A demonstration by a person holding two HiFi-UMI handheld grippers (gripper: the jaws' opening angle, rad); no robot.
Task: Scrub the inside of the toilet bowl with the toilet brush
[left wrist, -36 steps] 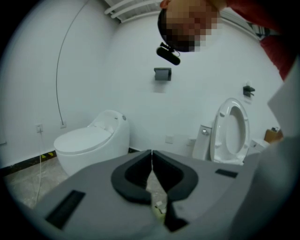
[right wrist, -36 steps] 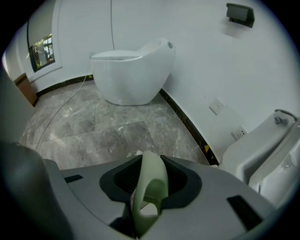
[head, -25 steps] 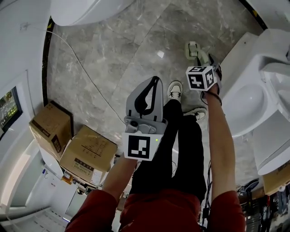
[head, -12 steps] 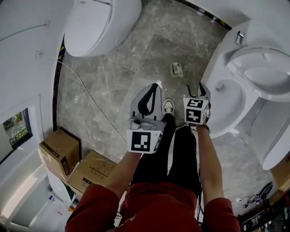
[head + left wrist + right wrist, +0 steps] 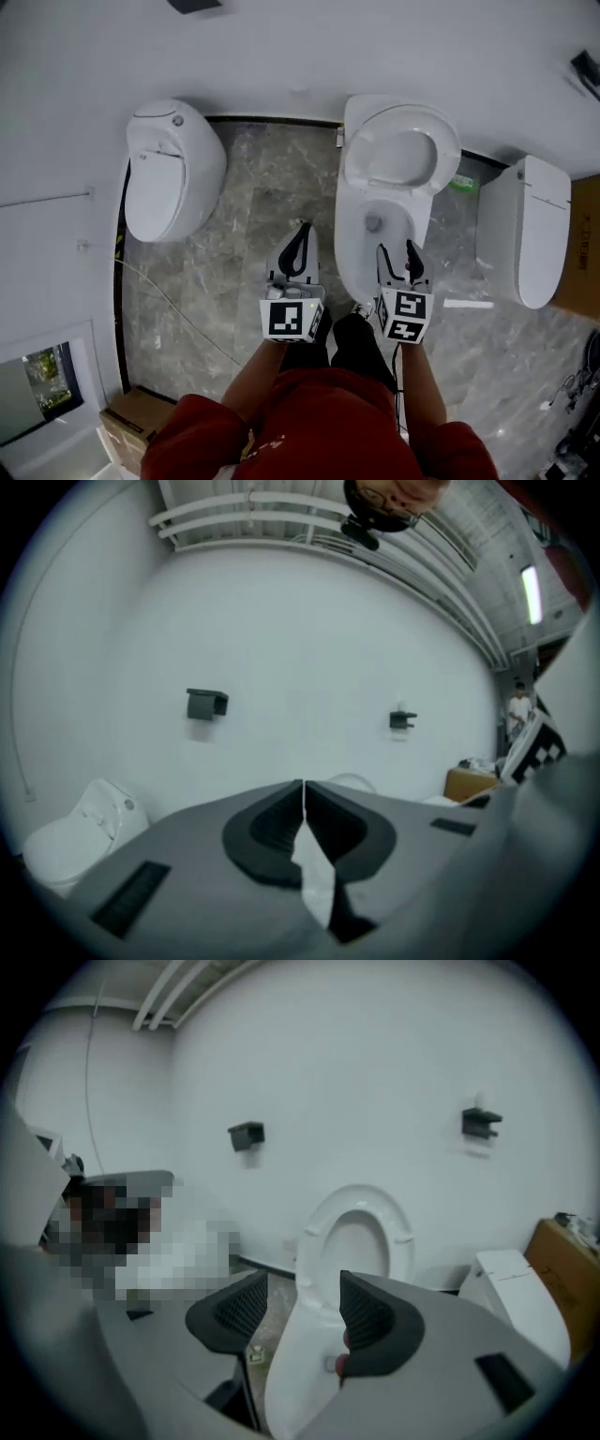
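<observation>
Nearest, left tongs (image 5: 302, 228) pressed together on nothing, right tongs (image 5: 396, 251) just spread wide and empty, poised over the near rim of the toilet bowl (image 5: 367, 232), seat (image 5: 401, 150) raised. No toilet brush in any view: equally fitting brush yet to be fetched or already put away, so no scrubbing in hand. Beyond, grey marble floor (image 5: 253, 216), a lidded toilet (image 5: 169, 173) left, a boxy toilet (image 5: 525, 225) right, white wall (image 5: 281, 47) farthest.

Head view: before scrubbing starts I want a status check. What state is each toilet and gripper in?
Middle toilet: lid and seat raised, bowl exposed.
Left toilet: lid closed.
Right toilet: lid closed.
Left gripper: jaws shut, empty.
Right gripper: jaws open, just been opening, empty.
</observation>
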